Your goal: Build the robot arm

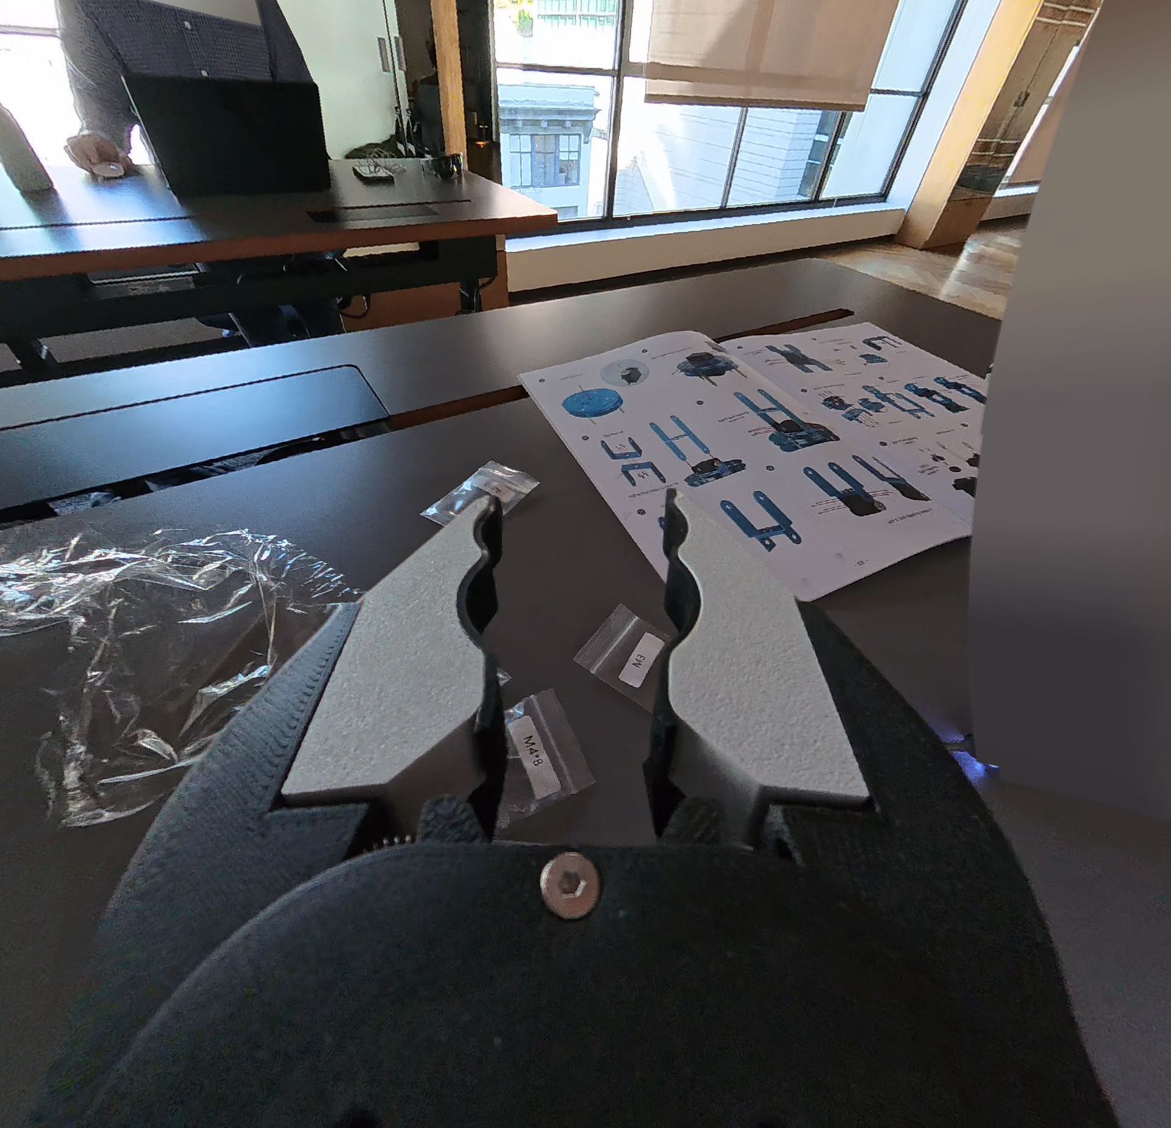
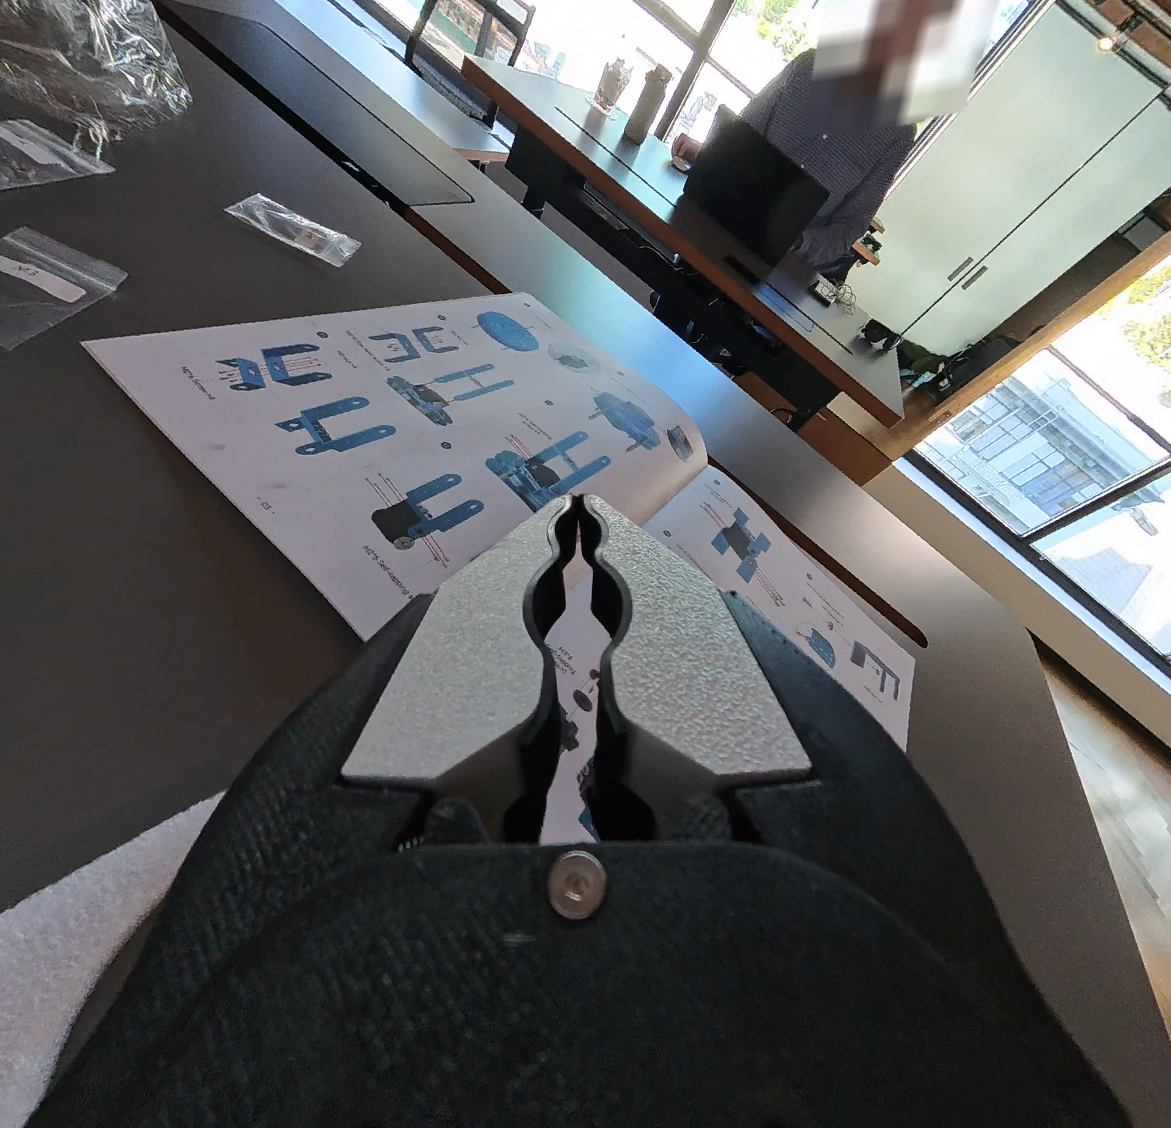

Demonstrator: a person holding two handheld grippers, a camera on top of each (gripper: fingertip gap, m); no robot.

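My left gripper [image 1: 580,505] hung with fingers apart over the dark table [image 1: 317,527], small labelled zip bags [image 1: 548,758] beneath, crumpled clear plastic [image 1: 146,641] left, open instruction booklet [image 1: 760,457] right.

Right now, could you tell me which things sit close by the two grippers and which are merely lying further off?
By the grippers:
- left gripper, open, above small labelled zip bags
- right gripper, shut, empty, above the open instruction booklet

Further off:
- crumpled clear wrap
- laptop on the far desk
- person behind it
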